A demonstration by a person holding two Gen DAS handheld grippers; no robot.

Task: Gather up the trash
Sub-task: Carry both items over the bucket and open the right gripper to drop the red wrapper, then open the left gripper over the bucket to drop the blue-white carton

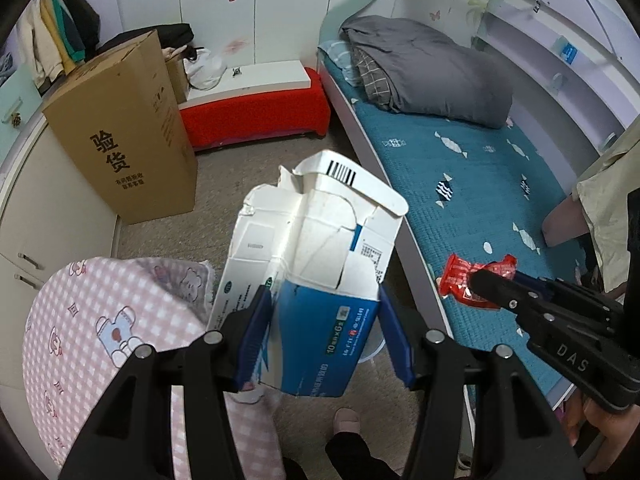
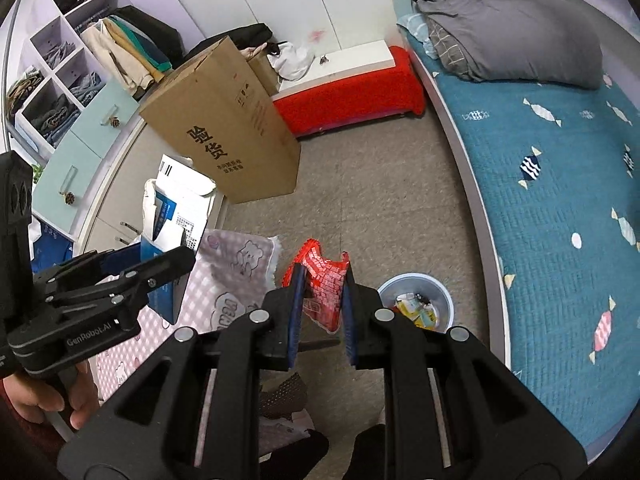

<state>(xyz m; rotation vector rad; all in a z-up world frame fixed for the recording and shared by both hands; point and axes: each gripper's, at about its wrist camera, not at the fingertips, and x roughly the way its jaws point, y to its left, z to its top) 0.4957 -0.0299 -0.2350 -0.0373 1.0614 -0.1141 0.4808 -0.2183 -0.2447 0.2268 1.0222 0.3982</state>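
Trash, two items in transit, one receptacle in view.

Item one: torn blue-and-white carton (image 1: 316, 264), flaps ripped open. I am gripping it with my left gripper (image 1: 324, 332), blue pads pressing on both of its sides, and holding it above the floor between the pink checked cushion (image 1: 104, 320) on the left and the bed (image 1: 480, 184) on the right.

Item two: red crinkled wrapper (image 2: 320, 288). I am pinching it between the pads of my right gripper (image 2: 322, 312), jaws standing narrow around it, just left of the bin.

Receptacle: small pale round bin (image 2: 416, 300), standing on the floor near the bed's edge, already containing some yellow and white scraps.

Status: both pieces are lifted and in hand; neither is in the bin yet. I judge that dropping the wrapper comes first, the bin being nearest it, then the carton. Tall brown cardboard box (image 2: 224, 128) is standing far left, untouched.
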